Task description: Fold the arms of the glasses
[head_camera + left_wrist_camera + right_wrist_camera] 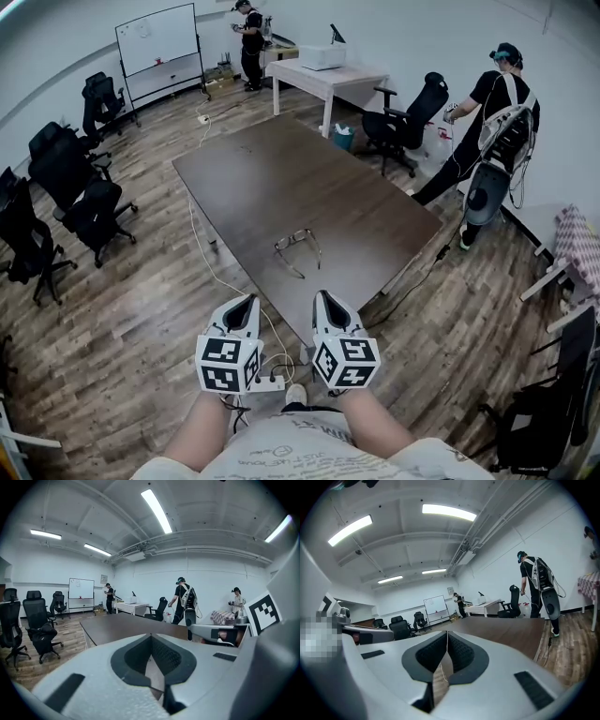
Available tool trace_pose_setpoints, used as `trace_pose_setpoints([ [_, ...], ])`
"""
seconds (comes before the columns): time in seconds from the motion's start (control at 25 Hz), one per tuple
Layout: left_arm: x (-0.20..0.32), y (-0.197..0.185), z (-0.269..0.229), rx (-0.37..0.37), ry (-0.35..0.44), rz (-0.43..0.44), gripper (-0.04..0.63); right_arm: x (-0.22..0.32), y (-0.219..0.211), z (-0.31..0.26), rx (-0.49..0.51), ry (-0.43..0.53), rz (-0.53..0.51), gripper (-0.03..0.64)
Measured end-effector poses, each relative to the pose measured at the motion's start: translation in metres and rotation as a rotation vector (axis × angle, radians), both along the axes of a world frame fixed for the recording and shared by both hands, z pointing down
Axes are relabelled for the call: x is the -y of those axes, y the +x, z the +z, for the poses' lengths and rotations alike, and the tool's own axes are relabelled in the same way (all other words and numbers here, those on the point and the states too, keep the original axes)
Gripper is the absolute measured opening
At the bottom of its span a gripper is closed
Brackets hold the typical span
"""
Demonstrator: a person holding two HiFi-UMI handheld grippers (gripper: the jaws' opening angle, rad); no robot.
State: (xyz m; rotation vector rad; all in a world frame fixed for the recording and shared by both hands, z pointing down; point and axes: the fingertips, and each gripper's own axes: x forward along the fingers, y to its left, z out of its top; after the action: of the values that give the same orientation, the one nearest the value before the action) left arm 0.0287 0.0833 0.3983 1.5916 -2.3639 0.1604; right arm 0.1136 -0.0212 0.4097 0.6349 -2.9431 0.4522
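On dark brown rectangular table, near front edge: thin-framed glasses, arms unfolded. Short of that edge: left gripper, right gripper, jaws of each pressed together.

The left gripper has its jaws pressed together on nothing, pointing over the brown bench. Black chairs stand at the left.

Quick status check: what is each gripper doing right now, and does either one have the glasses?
Left gripper: closed, holding nothing.
Right gripper: closed, holding nothing.
Glasses: on the table, apart from both grippers.
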Motion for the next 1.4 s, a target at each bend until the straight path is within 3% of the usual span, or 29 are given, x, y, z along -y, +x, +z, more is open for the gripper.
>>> trace_pose_setpoints([
  [0.24, 0.045, -0.037, 0.006, 0.004, -0.008, 0.014, 0.014, 0.039, -0.039, 0.008, -0.004, 0.0, -0.003, 0.017],
  [0.6, 0.085, -0.064, 0.017, -0.036, -0.03, 0.05, 0.014, 0.074, -0.064, 0.007, -0.028, -0.006, 0.013, 0.017],
  [0.96, 0.138, -0.081, 0.03, -0.043, -0.059, 0.19, 0.014, 0.112, -0.069, 0.019, -0.058, -0.026, 0.108, 0.017],
  [1.4, 0.217, -0.157, 0.048, -0.047, -0.119, 0.418, 0.014, 0.16, -0.122, 0.04, -0.072, -0.095, 0.267, 0.017],
])
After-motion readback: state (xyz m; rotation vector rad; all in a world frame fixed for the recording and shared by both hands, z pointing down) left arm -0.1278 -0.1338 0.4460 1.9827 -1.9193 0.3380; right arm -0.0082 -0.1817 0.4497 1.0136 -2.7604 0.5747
